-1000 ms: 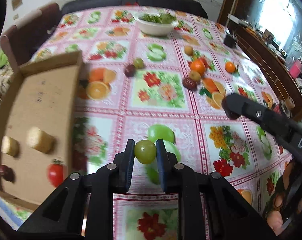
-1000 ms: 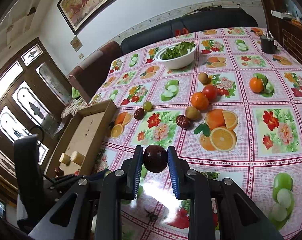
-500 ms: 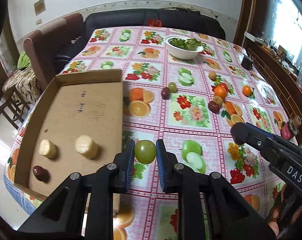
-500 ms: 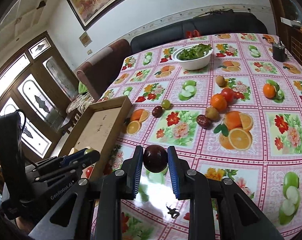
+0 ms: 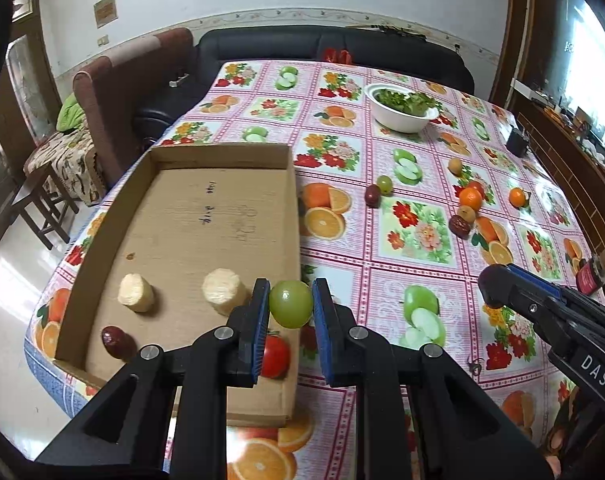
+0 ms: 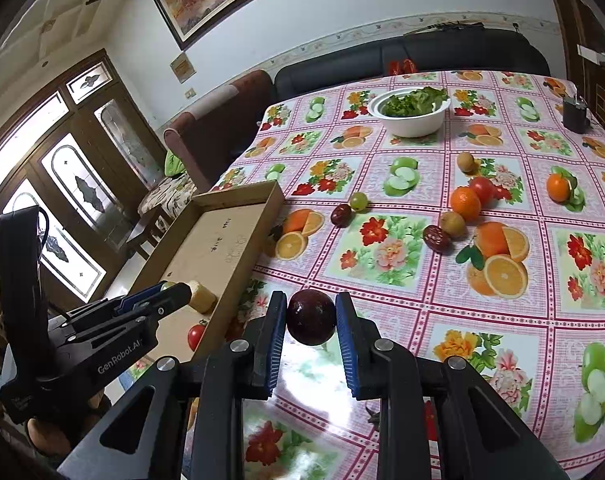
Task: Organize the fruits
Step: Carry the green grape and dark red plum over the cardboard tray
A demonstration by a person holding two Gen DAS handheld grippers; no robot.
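My left gripper (image 5: 291, 304) is shut on a green grape (image 5: 291, 305), held above the near right edge of the cardboard tray (image 5: 218, 148). The tray holds two pale banana pieces (image 5: 136, 293), a dark red date (image 5: 116, 341) and a red tomato (image 5: 276, 356). My right gripper (image 6: 311, 317) is shut on a dark purple plum (image 6: 311, 317), held above the table just right of the tray (image 6: 238, 196). Loose fruit lies mid-table: a green grape (image 6: 358, 201), a date (image 6: 341, 214), oranges (image 6: 465, 202), a tomato (image 6: 481, 189).
A white bowl of greens (image 6: 412, 111) stands at the table's far side. A small black box (image 6: 574, 114) sits far right. A sofa and an armchair stand beyond the table (image 5: 402, 240). A small bottle (image 5: 590, 274) is at the right edge.
The left gripper has risen and swung left with the grape, from over the table to over the tray's right edge. The right gripper has lifted slightly, still holding the plum.
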